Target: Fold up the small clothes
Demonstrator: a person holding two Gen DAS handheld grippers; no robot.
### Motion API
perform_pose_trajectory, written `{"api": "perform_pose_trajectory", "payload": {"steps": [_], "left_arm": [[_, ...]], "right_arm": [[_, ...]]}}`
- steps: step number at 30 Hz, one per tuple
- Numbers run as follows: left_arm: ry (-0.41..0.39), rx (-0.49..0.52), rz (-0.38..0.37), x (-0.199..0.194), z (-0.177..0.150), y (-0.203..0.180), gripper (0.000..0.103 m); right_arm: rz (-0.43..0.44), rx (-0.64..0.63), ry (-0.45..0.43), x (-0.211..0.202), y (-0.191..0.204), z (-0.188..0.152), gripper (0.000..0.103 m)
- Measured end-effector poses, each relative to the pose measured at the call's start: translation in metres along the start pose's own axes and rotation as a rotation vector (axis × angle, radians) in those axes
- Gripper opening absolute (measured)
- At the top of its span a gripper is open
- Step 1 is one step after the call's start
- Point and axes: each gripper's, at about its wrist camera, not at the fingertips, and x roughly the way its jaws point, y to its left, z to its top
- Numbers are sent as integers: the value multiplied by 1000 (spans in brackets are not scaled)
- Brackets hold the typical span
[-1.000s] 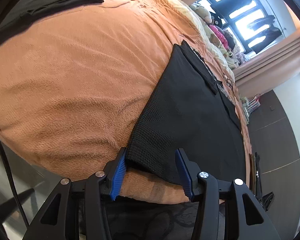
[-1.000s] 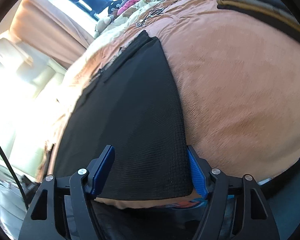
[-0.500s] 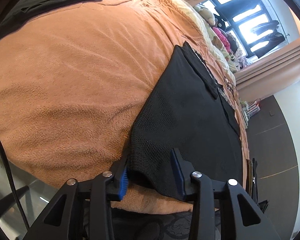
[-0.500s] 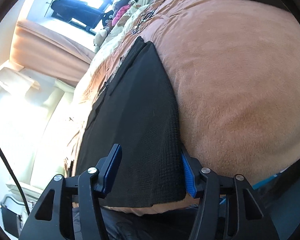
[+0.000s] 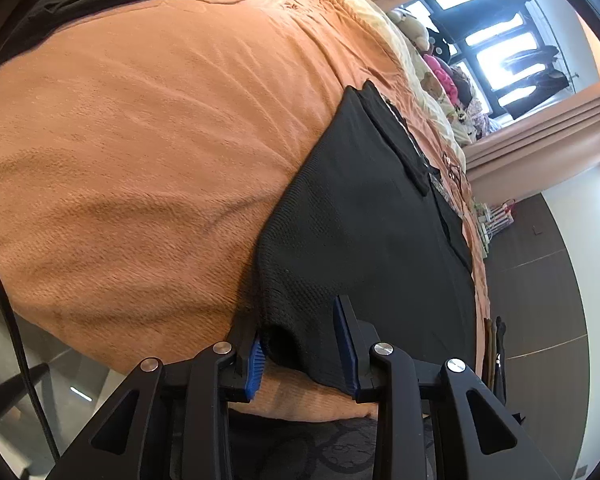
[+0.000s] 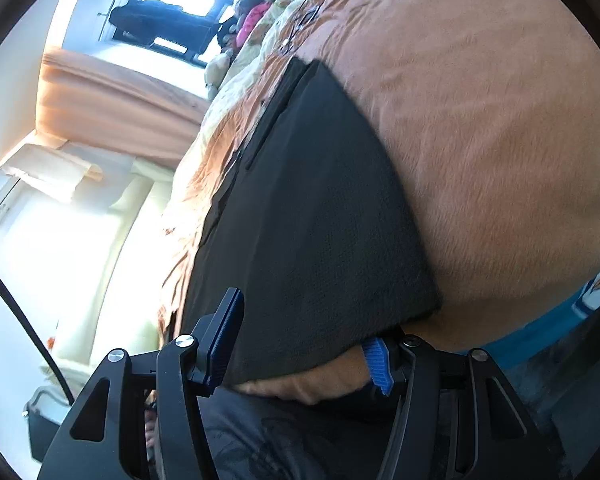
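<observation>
A black mesh garment (image 5: 364,248) is spread flat on an orange blanket (image 5: 140,152) at the bed's near edge. Its near corner is bunched between the narrowed, just-closing blue pads of the left gripper (image 5: 302,354). At the opposite corner, the hem is straddled by the right gripper (image 6: 300,344); whether it is pinched cannot be told.
</observation>
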Motion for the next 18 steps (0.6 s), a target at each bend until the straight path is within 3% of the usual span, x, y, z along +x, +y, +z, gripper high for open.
{"api": "perform_pose_trajectory", "payload": {"steps": [3,9,14,18], "left_arm": [[-2,-3,-6,-1,0,-1,32],[-25,-41,-35,-5,1,4,32],[-26,-44,-41,-2,2,2,32],[-23,-27,-6,6,3,-3,32]], "right_arm": [[-14,15,-32,-2,-3,8,53],[-70,21,-66,3,-3,15,33],[-87,30,-72,9,5,13,30],[-109,41,-96,10,10,9,14]]}}
